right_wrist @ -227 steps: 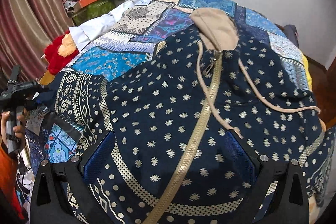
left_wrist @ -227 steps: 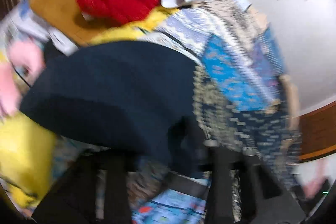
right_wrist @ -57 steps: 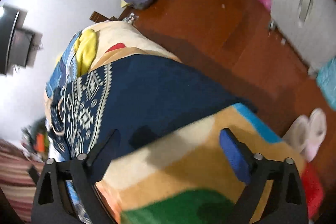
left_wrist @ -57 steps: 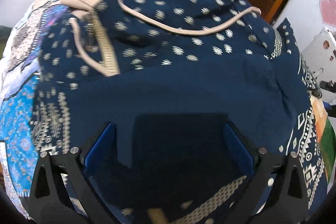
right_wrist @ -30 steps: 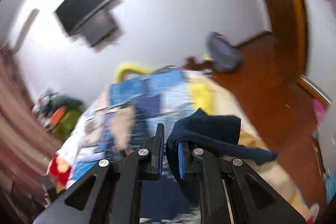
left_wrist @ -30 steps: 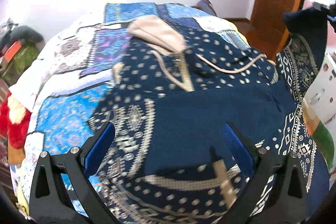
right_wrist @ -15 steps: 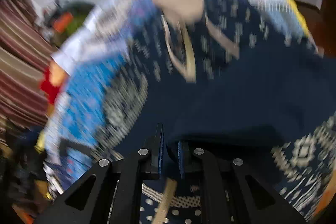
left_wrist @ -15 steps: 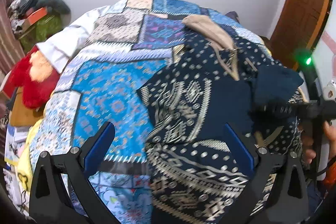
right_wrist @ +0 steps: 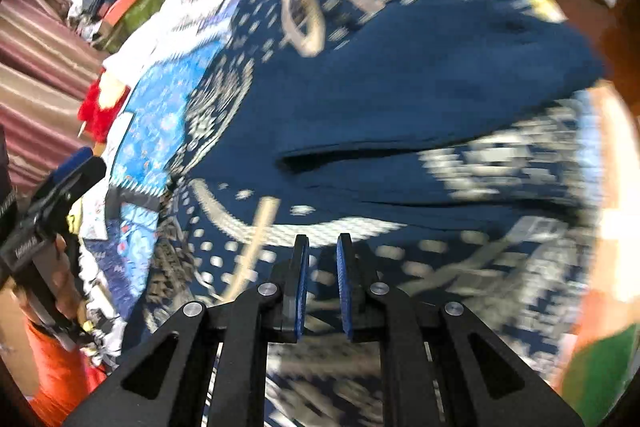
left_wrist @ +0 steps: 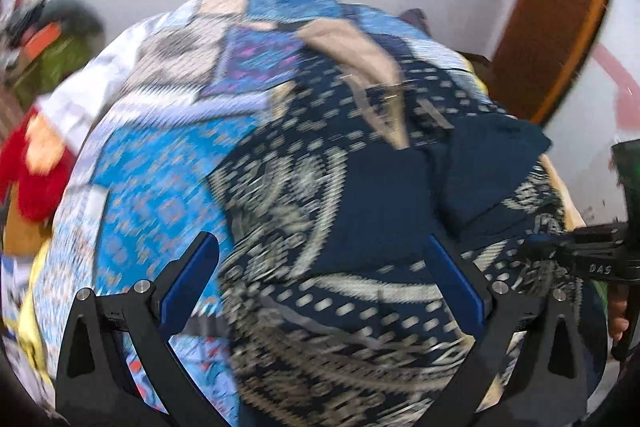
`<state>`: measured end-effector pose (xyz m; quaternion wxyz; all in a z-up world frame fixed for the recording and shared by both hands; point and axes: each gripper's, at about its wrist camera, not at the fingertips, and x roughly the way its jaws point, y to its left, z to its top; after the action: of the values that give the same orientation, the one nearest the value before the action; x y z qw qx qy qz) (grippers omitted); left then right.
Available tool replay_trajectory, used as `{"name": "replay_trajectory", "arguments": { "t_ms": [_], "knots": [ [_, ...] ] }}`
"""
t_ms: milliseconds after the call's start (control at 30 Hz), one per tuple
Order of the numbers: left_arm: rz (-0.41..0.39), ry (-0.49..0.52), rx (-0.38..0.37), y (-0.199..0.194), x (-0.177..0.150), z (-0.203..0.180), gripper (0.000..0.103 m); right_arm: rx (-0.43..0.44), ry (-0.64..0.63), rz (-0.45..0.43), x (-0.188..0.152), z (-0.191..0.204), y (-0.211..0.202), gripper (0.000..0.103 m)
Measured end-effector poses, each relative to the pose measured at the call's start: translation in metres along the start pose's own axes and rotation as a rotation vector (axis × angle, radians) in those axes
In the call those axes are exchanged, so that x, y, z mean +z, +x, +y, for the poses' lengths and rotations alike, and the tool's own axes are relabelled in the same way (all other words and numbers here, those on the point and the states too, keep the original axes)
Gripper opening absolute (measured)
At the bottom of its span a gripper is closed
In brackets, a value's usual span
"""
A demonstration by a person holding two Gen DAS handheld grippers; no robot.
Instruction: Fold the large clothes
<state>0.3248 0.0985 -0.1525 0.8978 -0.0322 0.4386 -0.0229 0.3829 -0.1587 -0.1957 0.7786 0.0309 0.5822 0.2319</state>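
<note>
While our right gripper (right_wrist: 322, 259) pinches the navy patterned knit hoodie (left_wrist: 360, 195) and our left gripper (left_wrist: 320, 267) gapes empty above it, we risk the folded sleeve slipping askew.

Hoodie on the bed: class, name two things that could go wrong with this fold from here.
1. The right gripper is shut on the hoodie; letting go early may let the folded sleeve slide back.
2. The drawstring lies loose near that gripper and may get trapped inside the fold.
</note>
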Motion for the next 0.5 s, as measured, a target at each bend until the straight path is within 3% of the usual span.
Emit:
{"name": "replay_trajectory", "arguments": {
  "t_ms": [233,333,433,500],
  "knots": [
    [0.028,0.179,-0.118,0.034,0.044,-0.104,0.103,-0.188,0.086,-0.214,-0.017,-0.084,-0.084,0.010],
    [0.059,0.278,-0.146,0.061,0.055,-0.158,0.103,-0.264,0.120,-0.244,-0.023,-0.117,-0.098,0.010],
    [0.080,0.367,-0.160,0.091,0.060,-0.207,0.103,-0.280,0.161,-0.243,-0.029,-0.146,-0.105,0.010],
    [0.080,0.425,-0.119,0.112,0.061,-0.235,0.088,-0.271,0.203,-0.235,-0.036,-0.165,-0.103,0.010]
  ]
}}
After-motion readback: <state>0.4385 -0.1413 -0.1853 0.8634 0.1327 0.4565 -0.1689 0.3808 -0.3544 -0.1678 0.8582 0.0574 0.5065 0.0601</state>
